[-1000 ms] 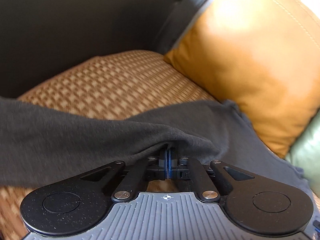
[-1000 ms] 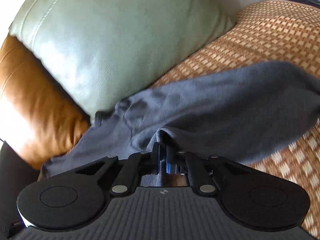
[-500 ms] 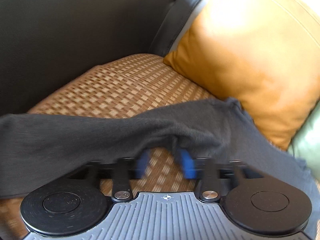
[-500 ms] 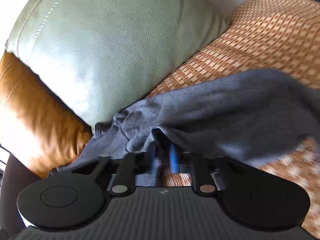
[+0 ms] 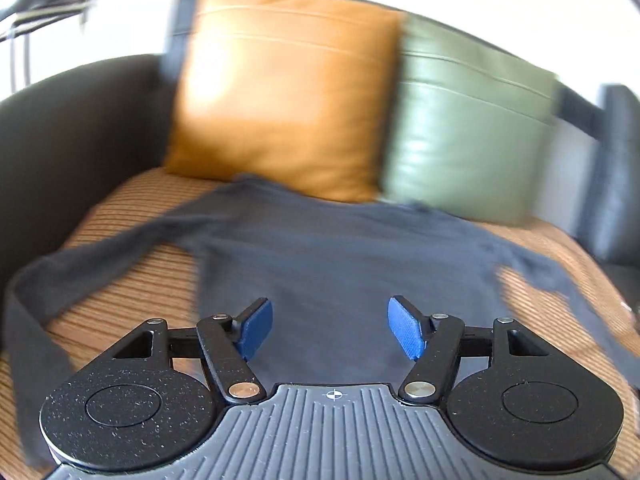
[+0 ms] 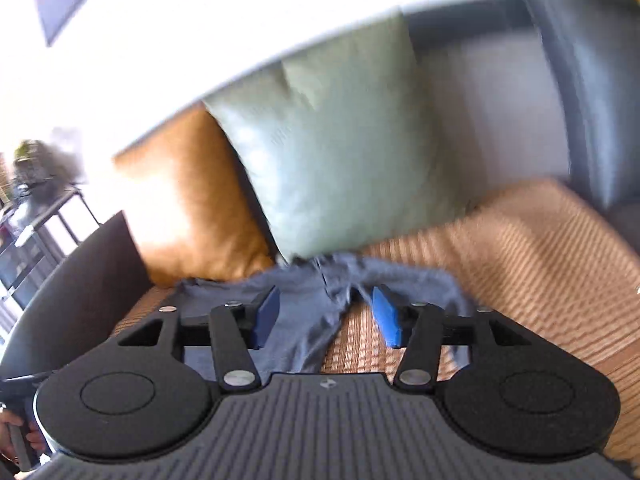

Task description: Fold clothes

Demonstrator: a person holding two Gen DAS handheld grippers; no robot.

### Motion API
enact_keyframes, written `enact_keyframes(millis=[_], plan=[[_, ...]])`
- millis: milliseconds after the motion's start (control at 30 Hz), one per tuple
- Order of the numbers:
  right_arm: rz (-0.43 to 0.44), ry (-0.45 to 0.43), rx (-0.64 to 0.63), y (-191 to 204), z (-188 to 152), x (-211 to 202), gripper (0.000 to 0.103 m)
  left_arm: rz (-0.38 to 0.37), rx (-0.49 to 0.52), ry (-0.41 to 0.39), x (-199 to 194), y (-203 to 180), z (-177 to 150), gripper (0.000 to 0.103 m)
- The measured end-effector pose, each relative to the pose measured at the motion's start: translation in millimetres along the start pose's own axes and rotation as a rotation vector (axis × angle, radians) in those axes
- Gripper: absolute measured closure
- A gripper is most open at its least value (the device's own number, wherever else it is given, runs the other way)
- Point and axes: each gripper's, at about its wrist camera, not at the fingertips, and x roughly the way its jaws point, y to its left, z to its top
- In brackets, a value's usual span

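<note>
The dark grey long-sleeved shirt (image 5: 340, 268) lies spread flat on the woven sofa seat (image 5: 156, 280), filling the centre of the left wrist frame, collar toward the tan cushion (image 5: 288, 92) and green cushion (image 5: 468, 128), 1 sleeve trailing to lower left. The left gripper (image 5: 330, 330) and right gripper (image 6: 326, 316) both hover above it, jaws spread, holding nothing. Judgement: laying-out is done; next, each gripper must pinch a sleeve or side edge and carry it across the body.
</note>
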Motion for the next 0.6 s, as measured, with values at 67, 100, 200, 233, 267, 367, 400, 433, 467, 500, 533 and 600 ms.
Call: enact_keyframes(millis=[67,100,200,233,267,367,400,433,467,500,533,600], plan=[[0.012,-0.05,-0.048,4,9,-44,0.04,-0.046,0.025,0.022,-1,-36,-14,0.025],[0.018,-0.076,-0.072,6,14,-66,0.036,-0.07,0.038,0.033,-2,-55,-21,0.025],[0.004,-0.135,-0.112,4,21,-101,0.028,-0.139,0.076,0.066,-4,-109,-43,0.024],[-0.011,-0.138,-0.12,-1,20,-105,0.027,-0.159,0.087,0.078,-3,-127,-50,0.023],[-0.024,-0.13,-0.123,-7,18,-106,0.027,-0.17,0.092,0.097,1,-143,-57,0.023],[-0.052,-0.062,-0.094,-30,3,-85,0.027,-0.193,0.127,0.155,13,-184,-78,0.023],[-0.057,-0.032,-0.088,-39,-4,-75,0.027,-0.195,0.138,0.165,18,-195,-84,0.023],[-0.062,-0.001,-0.086,-48,-12,-63,0.027,-0.196,0.149,0.175,21,-205,-90,0.023],[-0.067,0.03,-0.089,-56,-20,-51,0.027,-0.196,0.162,0.184,26,-214,-95,0.023],[-0.073,0.063,-0.094,-63,-25,-39,0.028,-0.194,0.173,0.193,31,-222,-99,0.023],[-0.077,0.092,-0.098,-70,-28,-26,0.028,-0.188,0.177,0.198,36,-229,-103,0.023],[-0.085,0.132,-0.098,-85,-30,-3,0.03,-0.172,0.18,0.211,48,-240,-108,0.023]])
